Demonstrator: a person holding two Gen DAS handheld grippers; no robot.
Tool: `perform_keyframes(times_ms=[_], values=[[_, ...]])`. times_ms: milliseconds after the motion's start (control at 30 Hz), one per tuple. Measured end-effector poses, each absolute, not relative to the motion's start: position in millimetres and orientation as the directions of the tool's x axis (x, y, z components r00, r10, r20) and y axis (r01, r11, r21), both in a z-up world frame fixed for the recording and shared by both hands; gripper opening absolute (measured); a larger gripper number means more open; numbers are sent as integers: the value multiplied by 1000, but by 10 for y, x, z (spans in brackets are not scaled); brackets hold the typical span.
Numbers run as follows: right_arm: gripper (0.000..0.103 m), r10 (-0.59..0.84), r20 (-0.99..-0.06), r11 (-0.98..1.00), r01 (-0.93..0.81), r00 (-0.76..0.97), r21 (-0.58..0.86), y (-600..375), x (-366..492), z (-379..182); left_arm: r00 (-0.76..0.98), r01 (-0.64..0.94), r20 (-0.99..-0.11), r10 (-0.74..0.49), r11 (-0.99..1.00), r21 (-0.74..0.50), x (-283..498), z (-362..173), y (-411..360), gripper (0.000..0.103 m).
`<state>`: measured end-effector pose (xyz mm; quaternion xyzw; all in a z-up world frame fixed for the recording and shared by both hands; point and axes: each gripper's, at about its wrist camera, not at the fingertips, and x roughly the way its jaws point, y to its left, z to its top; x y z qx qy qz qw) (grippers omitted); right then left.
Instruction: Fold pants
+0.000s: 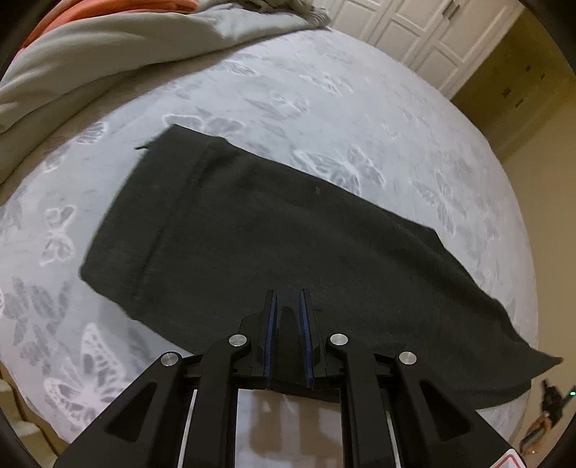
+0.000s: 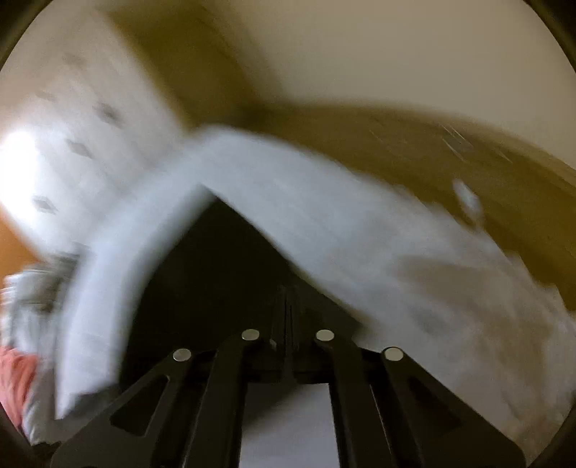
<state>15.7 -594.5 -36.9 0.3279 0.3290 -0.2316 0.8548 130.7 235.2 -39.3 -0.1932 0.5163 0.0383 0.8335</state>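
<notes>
Grey bedding printed with pale butterflies covers the bed and fills most of the left wrist view, with a rumpled grey blanket and a strip of orange cloth bunched at its far left edge. White panelled wardrobe doors stand beyond the far side.

Black pants lie flat across the middle of the bed, waistband end toward the far left, the other end trailing right and hanging off the bed's near right edge. Their near edge runs under the left gripper, whose blue-lined fingers stand a little apart with dark cloth between them; whether they pinch that cloth or only sit over it cannot be told.

Heavy motion blur smears the right wrist view. It shows a dark wedge of the pants reaching up from the right gripper, whose jaws look pressed together on that black fabric, though the contact itself is lost in dark on dark. Blurred pale bedding arcs around the wedge, and brownish floor shows beyond.

Bare bedding lies on the far side and to the left of the pants; on the right they overhang the mattress edge.
</notes>
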Motion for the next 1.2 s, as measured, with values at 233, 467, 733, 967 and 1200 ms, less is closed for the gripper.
perform_keyframes(times_ms=[233, 467, 733, 967, 1200], values=[[74, -128, -662, 624, 578, 739, 525, -6065, -122, -438, 459, -246, -882, -109, 938, -244, 1416, -385, 2100, 31], [69, -103, -711, 747, 526, 695, 406, -5825, 247, -583, 485, -320, -850, -208, 862, -393, 1349, -361, 2470, 35], [39, -214, -704, 717, 599, 677, 358, -5704, 179, -430, 508, -484, -839, -197, 740, -467, 940, -421, 3252, 47], [58, -240, -694, 746, 587, 678, 316, -5280, 273, -82, 511, -533, -798, -318, 612, -585, 921, -661, 3635, 51], [61, -217, -716, 814, 528, 664, 243, -4756, 558, -25, 596, -467, -765, -246, 669, -578, 965, -399, 3596, 5]])
